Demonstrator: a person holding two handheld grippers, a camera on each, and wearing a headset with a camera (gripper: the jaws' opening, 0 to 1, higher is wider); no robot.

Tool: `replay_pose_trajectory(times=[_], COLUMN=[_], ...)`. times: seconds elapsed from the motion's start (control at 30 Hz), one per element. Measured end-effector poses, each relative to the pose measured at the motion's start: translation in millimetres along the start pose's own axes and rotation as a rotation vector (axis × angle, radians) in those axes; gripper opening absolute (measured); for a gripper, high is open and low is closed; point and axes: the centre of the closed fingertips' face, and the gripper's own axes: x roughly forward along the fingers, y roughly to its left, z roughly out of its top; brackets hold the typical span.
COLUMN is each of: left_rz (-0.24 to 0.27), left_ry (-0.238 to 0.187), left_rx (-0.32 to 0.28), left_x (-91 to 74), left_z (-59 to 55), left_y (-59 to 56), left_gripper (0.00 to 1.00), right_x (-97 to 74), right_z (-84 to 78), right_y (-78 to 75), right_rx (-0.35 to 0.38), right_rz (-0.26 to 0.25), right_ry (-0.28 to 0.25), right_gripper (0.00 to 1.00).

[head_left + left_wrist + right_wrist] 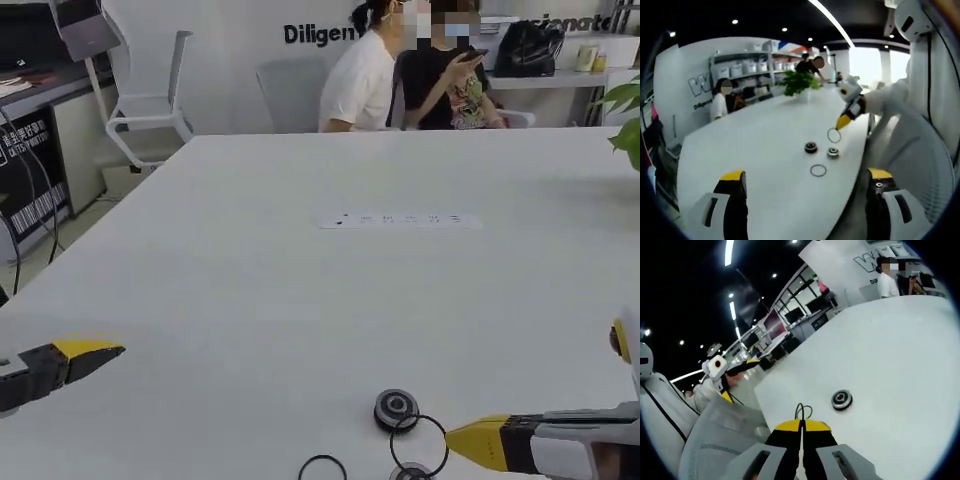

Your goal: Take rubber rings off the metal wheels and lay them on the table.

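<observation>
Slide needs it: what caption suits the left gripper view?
Right gripper holds a rubber ring near two metal wheels and a loose ring on the white table.

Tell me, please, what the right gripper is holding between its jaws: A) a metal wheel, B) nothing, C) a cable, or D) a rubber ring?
D: the right gripper has its jaws shut on a thin black rubber ring, which hangs from its yellow tip in the left gripper view.
</observation>
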Motion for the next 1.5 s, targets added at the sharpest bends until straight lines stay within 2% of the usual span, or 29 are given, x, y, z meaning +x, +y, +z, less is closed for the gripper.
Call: replay_pose_trajectory(times=[0.17,0.3,0.53,0.8,0.97,1.17,1.5], left_rz=[0.021,0.033,0.041,0.048,0.041,0.047,0.047], left_ry=[0.010,-0.003,0.013,0.020,0.029,0.033,0.045], left_rx=[-0.035,-0.056,-0.073,-0.081,-0.084,-0.084,-0.088], left_x=[-5.3,-6.8,-9.9,-10.2,-10.3,-12.3,-13.5], left_z=[-11.8,-10.4,-19.2,-18.5,-17.7,-18.2,-20.8], left_y=[-0.9,-4.2,-6.1,-9.6,-13.6,-10.7,-12.6], left_gripper=[1.00,1.00,1.00,1.00,1.00,1.00,1.00], right_x=[3.9,8.2,18.4,34.7,46.6,58.8,73.2], right_z=[3.6,4.5,9.0,10.2,7.5,-0.2,-12.8], right_y=[2.4,5.3,9.0,8.1,3.9,-0.7,-8.0], right_rx=[-0.015,-0.036,-0.061,-0.080,-0.073,-0.075,-0.080], right_rz=[0.012,0.027,0.053,0.082,0.097,0.112,0.104], right_ry=[0.015,0.047,0.072,0.107,0.129,0.162,0.213], right_gripper=[0.00,0.00,0.00,0.00,0.00,0.00,0.00])
